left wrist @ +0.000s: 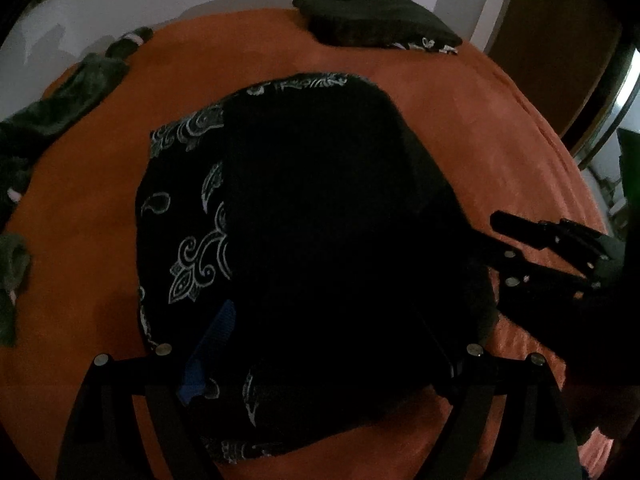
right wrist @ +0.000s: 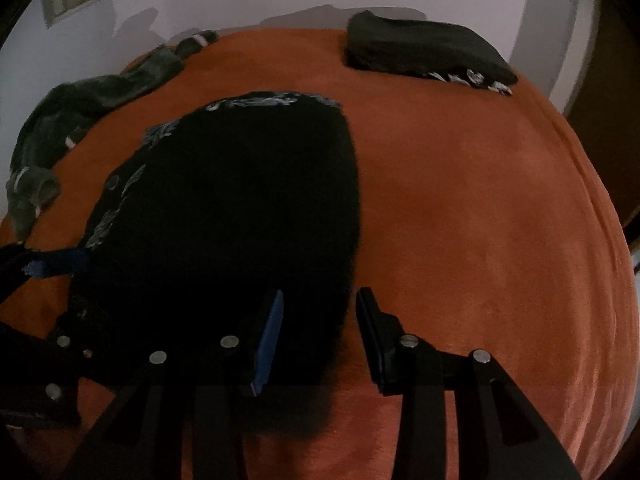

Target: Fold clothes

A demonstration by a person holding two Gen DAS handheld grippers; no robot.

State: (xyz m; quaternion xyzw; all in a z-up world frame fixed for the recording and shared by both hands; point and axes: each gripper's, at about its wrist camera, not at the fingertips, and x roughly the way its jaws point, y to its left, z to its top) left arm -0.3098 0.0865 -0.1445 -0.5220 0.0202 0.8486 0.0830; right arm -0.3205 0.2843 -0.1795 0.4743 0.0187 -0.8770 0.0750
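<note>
The right gripper is partly open and holds nothing. Its two fingers hang just over the near right edge of the black patterned cloth, one finger above the dark cloth and one above the bare orange bed cover. The left gripper is spread wide, and the cloth fills the space between its fingers. I cannot tell if it is pinching the cloth.

The cloth lies in the middle of the bed. Its long way runs from the grippers up toward the far wall. It already looks folded over once, with the white swirl print showing only along its left side and far edge.

To the right of the cloth the bed is bare, so there is lots of room. A folded dark pile sits at the far right corner. Loose grey-green clothes lie along the left edge, so I think there is less room to move that way
</note>
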